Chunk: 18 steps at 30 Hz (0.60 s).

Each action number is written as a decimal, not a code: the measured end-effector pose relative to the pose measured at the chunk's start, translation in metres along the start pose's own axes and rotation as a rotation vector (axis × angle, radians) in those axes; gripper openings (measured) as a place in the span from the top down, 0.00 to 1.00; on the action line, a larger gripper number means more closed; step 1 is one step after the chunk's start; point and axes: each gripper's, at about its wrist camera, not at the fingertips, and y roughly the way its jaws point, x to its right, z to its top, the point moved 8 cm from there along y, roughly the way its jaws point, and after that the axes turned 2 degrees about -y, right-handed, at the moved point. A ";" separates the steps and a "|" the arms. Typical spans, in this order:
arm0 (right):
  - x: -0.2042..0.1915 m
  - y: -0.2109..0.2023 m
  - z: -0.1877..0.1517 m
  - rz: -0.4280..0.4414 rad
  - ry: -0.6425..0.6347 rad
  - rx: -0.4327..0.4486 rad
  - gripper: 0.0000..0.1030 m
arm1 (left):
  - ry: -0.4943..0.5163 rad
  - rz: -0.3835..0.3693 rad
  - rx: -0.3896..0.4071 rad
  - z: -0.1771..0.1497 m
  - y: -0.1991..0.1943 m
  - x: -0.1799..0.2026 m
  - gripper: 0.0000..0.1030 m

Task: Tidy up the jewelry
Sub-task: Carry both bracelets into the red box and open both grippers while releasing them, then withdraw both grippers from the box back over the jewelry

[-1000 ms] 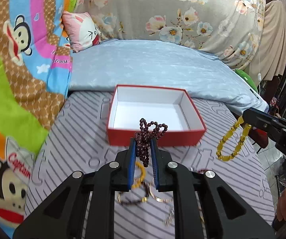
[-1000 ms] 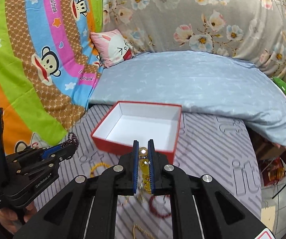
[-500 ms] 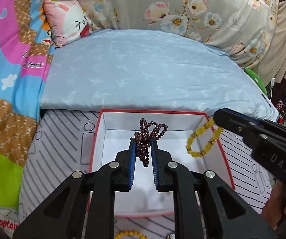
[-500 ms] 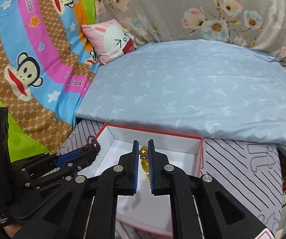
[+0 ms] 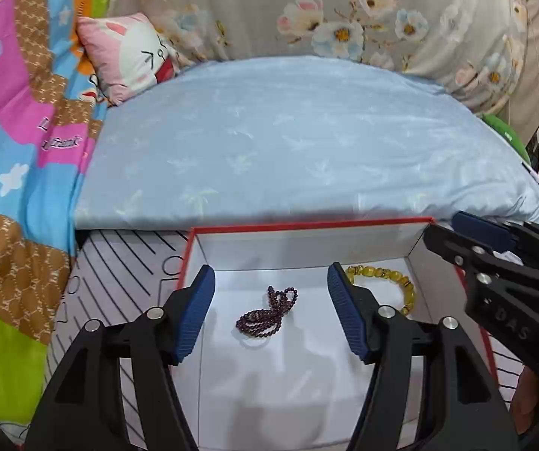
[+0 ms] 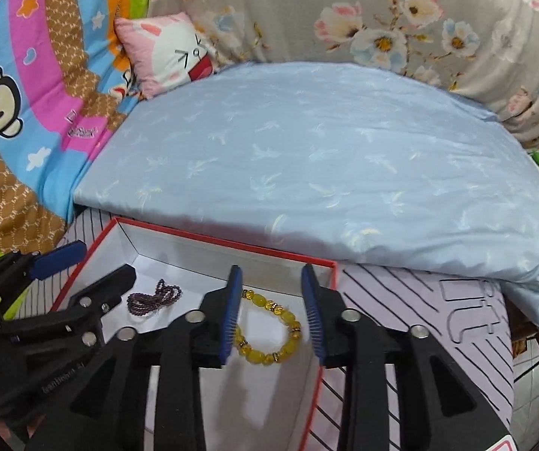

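Observation:
A red box with a white inside [image 5: 307, 225] [image 6: 209, 239] lies on the striped mat. A dark maroon bead bracelet [image 5: 267, 312] [image 6: 153, 298] lies on the box floor, left of a yellow bead bracelet [image 5: 389, 282] [image 6: 269, 332]. My left gripper [image 5: 271, 297] is open and empty, above the maroon bracelet. My right gripper [image 6: 272, 306] is open and empty, above the yellow bracelet. Each gripper shows in the other's view, the right gripper [image 5: 495, 248] at the box's right wall and the left gripper [image 6: 77, 267] at its left wall.
A light blue cushion [image 5: 299, 143] [image 6: 326, 165] lies just behind the box. A pink rabbit pillow [image 5: 126, 52] [image 6: 168, 52] and a bright cartoon blanket [image 5: 14, 143] are at the left. A flowered grey fabric [image 5: 344, 11] hangs behind. The striped mat [image 6: 412, 300] extends right of the box.
Both grippers opened over the box. The maroon bracelet dropped from the left one and the yellow bracelet from the right one onto the box floor.

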 end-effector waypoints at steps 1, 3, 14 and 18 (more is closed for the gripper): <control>0.002 -0.010 -0.001 -0.007 -0.001 0.017 0.61 | -0.011 0.006 0.016 0.000 -0.010 -0.003 0.41; 0.005 -0.034 -0.011 -0.013 -0.002 0.045 0.56 | -0.028 0.009 0.043 -0.005 -0.030 -0.009 0.37; 0.001 -0.116 -0.117 -0.001 0.045 0.015 0.51 | -0.045 0.051 0.043 -0.092 -0.115 -0.022 0.35; -0.012 -0.129 -0.161 -0.001 0.050 -0.027 0.50 | -0.059 0.062 0.020 -0.128 -0.129 -0.018 0.35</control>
